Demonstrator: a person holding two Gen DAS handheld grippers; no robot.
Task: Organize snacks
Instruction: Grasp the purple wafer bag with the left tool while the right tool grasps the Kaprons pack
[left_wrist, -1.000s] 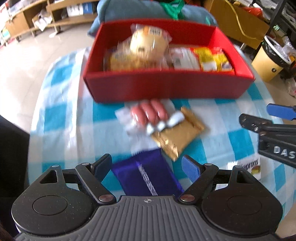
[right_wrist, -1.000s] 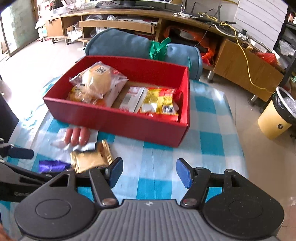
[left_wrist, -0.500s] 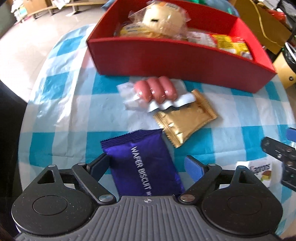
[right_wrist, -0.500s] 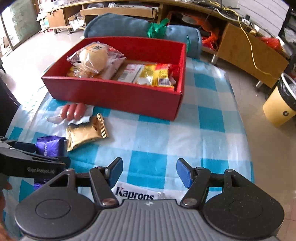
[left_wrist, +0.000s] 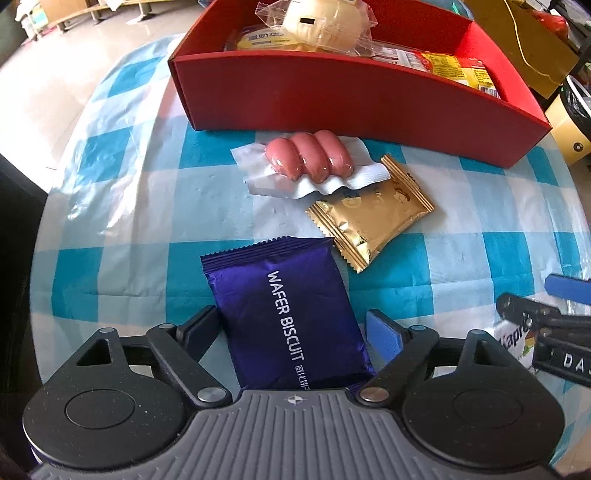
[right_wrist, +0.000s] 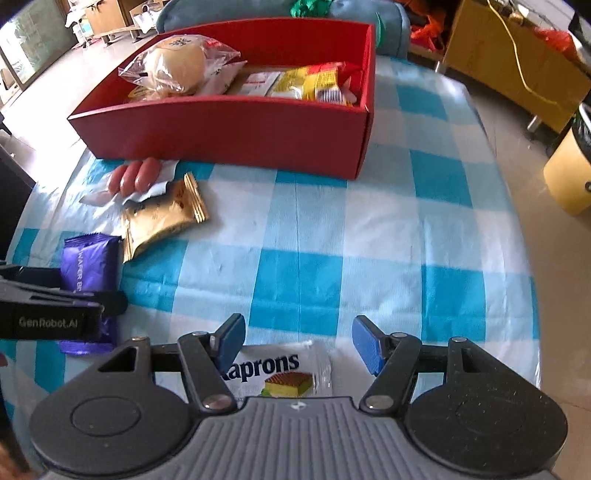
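Note:
A purple wafer biscuit pack (left_wrist: 284, 314) lies on the checked cloth between the open jaws of my left gripper (left_wrist: 291, 328); it also shows in the right wrist view (right_wrist: 88, 262). A white Kaprons pack (right_wrist: 280, 373) lies between the open jaws of my right gripper (right_wrist: 295, 343). A gold pack (left_wrist: 373, 218) and a sausage pack (left_wrist: 306, 158) lie in front of the red box (left_wrist: 332, 99), which holds a bun (left_wrist: 321, 22) and yellow packets (left_wrist: 454, 70).
The table has a blue-and-white checked cloth (right_wrist: 332, 236). A blue rolled cushion (right_wrist: 391, 18) lies behind the box. A yellow bin (right_wrist: 569, 177) stands on the floor at the right. Wooden furniture (right_wrist: 509, 55) is at the back.
Both grippers have moved down and forward toward the table. The purple pack now sits further between the left jaws, and the Kaprons pack has come between the right jaws.

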